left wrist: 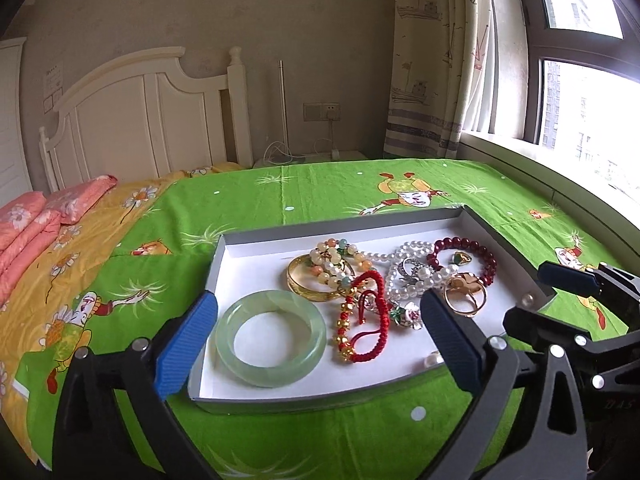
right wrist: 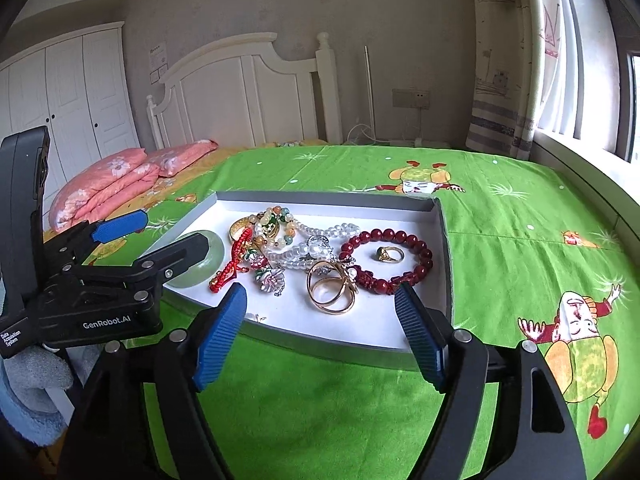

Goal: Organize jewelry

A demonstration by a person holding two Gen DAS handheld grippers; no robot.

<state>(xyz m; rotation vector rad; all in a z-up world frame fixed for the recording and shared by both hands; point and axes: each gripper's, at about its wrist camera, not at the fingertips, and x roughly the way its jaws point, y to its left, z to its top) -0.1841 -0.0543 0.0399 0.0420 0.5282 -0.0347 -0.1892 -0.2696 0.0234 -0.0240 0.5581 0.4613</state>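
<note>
A shallow grey box with a white floor lies on the green bedsheet and holds the jewelry. A pale green jade bangle lies at its near left. Beside it are a red cord bracelet, a gold bangle, a pearl necklace, a dark red bead bracelet, a green-stone ring and linked gold rings. My left gripper is open and empty, hovering over the box's near edge. My right gripper is open and empty at the near right.
The bed has a green cartoon sheet, a yellow sheet and pink folded bedding at the left. A white headboard stands behind. A window sill and curtain border the right side.
</note>
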